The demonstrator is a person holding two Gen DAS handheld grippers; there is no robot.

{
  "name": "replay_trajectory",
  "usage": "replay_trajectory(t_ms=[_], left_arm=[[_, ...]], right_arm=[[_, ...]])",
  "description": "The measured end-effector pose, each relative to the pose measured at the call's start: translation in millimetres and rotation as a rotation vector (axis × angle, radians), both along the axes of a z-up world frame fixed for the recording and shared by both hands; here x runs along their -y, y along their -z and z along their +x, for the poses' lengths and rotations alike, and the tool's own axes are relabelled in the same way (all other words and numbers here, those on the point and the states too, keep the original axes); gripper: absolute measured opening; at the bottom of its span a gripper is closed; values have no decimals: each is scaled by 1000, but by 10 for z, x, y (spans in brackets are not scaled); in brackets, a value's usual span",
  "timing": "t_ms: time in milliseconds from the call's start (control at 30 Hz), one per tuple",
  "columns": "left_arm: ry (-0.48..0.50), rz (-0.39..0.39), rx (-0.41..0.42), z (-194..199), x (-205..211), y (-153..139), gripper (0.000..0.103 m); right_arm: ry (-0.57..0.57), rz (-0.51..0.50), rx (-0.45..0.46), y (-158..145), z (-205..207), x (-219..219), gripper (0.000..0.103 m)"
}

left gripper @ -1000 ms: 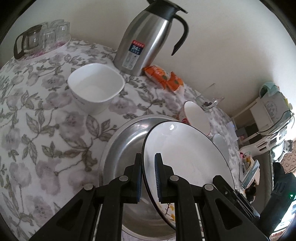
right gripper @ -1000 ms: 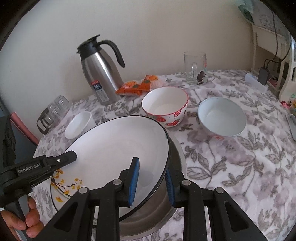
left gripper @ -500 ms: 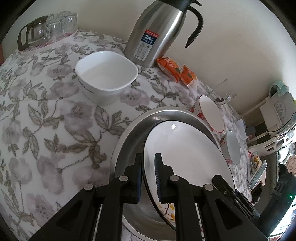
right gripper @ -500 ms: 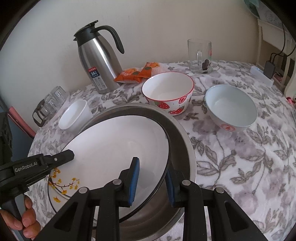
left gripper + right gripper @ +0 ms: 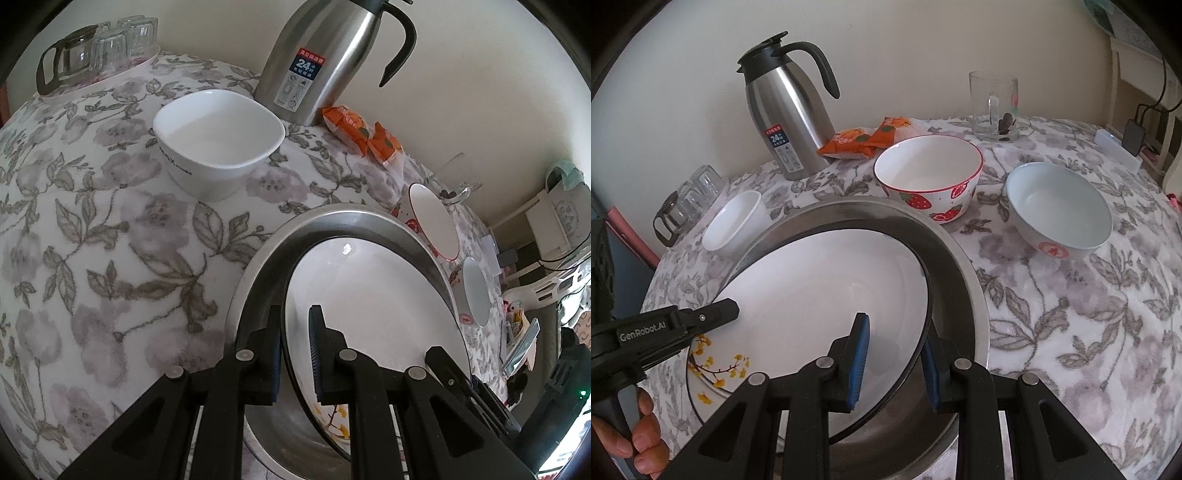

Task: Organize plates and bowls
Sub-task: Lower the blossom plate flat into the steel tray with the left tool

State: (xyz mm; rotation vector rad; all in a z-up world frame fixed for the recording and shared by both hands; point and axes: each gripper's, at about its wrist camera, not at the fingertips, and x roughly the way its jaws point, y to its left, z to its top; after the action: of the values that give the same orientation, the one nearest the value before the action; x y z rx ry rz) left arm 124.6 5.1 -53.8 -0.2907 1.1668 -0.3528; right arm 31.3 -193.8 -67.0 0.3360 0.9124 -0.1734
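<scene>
A white plate [image 5: 373,295] with a black rim and yellow flowers hangs tilted inside a wide steel basin [image 5: 332,223]. My left gripper [image 5: 294,321] is shut on its near-left rim, which runs between the two pads. In the right wrist view the same plate [image 5: 820,295] lies within the basin [image 5: 964,280]. My right gripper [image 5: 894,339] is shut on its right rim, one blue pad inside the plate and one under the edge. The left gripper's finger [image 5: 716,314] reaches onto the plate from the left. Whether the plate touches the basin's floor I cannot tell.
On the flowered tablecloth stand a square white bowl [image 5: 218,140], a strawberry bowl [image 5: 927,173], a pale blue bowl [image 5: 1058,218], a steel thermos jug [image 5: 786,118], orange snack packets [image 5: 864,138], a glass mug [image 5: 993,107] and a tray of glasses [image 5: 99,51]. A hand [image 5: 639,443] holds the left gripper's handle.
Both grippers have sunk with the plate. It was above the steel basin and now sits down within the basin's rim, which shows all around its far side.
</scene>
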Motion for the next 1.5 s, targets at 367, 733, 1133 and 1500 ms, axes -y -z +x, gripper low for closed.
replay_trajectory(t_ms=[367,733,1133,1500], left_arm=[[9,31,-39,14,32,104,12],[17,52,-60,29,62,162,14],[3,40,-63,31,29,176,14],[4,48,-65,33,43,178,14]], right_arm=[[3,3,-39,107,17,10,29],[3,-4,-49,130,29,9,29],[10,-34,-87,135,51,4,29],[24,-2,-114,119,63,34,30]])
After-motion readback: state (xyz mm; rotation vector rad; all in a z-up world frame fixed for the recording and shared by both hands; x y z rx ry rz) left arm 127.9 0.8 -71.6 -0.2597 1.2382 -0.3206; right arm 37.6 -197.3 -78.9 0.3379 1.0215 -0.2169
